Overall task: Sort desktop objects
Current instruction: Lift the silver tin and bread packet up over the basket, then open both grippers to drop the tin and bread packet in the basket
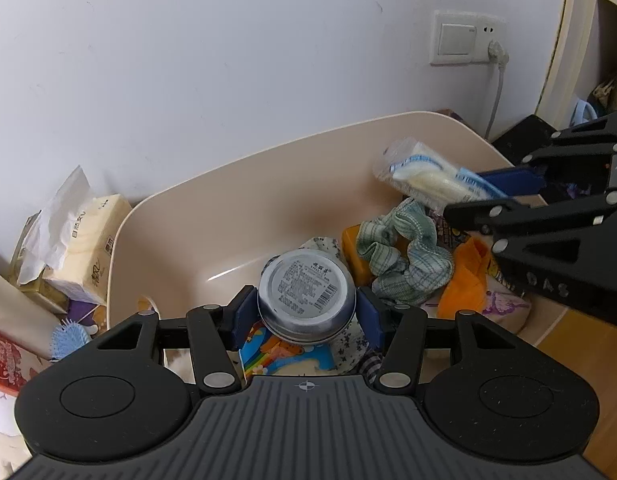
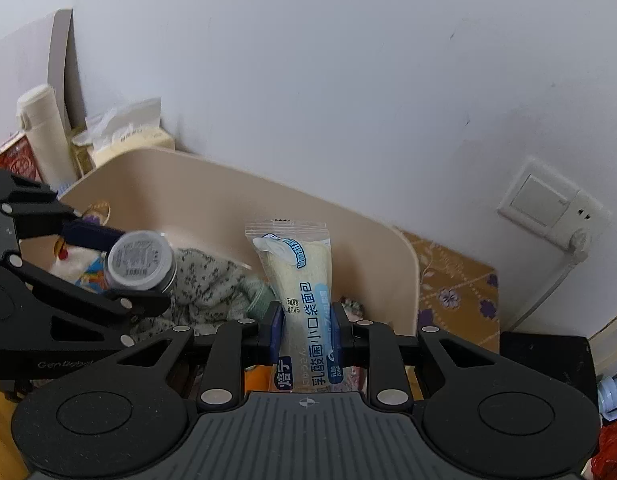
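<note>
I had a round silver tin (image 1: pixel 307 295), barcode label facing me, clamped between my left gripper (image 1: pixel 307 314) pads above the beige bin (image 1: pixel 228 208); my right gripper (image 2: pixel 306 330) pinched a clear-wrapped bread packet (image 2: pixel 298 288) upright over the same bin.

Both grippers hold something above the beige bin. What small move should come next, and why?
Probably lower both a little further, then open. The left gripper grips a round tin and the right gripper grips a bread packet; both hang over the beige bin, above cloths already inside, so a short drop looks safe.
</note>
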`<state>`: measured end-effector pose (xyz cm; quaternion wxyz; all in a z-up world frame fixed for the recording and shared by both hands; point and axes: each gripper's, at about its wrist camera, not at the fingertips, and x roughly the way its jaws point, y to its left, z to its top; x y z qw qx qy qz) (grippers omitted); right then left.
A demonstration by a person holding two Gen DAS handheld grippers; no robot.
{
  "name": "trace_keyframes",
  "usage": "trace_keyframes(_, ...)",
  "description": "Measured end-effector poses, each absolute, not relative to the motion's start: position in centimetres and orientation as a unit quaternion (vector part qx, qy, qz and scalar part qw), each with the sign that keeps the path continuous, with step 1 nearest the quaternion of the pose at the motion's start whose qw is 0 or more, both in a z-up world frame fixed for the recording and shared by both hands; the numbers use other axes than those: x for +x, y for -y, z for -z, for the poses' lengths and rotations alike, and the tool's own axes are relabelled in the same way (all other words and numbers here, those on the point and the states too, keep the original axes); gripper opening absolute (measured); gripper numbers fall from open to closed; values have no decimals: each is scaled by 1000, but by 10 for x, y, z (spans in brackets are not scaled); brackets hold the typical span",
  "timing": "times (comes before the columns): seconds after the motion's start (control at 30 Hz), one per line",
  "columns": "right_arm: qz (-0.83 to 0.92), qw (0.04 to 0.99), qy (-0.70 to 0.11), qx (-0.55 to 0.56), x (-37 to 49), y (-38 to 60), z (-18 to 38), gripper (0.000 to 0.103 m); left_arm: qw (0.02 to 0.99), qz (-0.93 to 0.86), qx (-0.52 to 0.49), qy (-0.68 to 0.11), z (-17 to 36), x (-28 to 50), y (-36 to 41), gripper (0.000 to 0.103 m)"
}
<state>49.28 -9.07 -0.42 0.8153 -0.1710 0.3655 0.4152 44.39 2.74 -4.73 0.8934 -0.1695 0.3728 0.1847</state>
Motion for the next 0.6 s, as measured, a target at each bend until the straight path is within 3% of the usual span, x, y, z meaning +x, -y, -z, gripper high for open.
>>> trace_keyframes(0.27,-415,806,-390,-165,492,89,14,26,888,-179,-179,-384,51,447,-28,55)
trace_keyframes(0.3,-414,806,-391,-164,491,90,14,37,888,-177,-182,-384,50,447,-29,56)
trace_keyframes(0.47,-409,812,-387,-156,489,93,9,45,887,-186,-190,-378,45,442,-31,70)
trace_keyframes(0.6,-403,820,-378,-150,487,98,2,57,886,-198,-193,-373,40,436,-33,72)
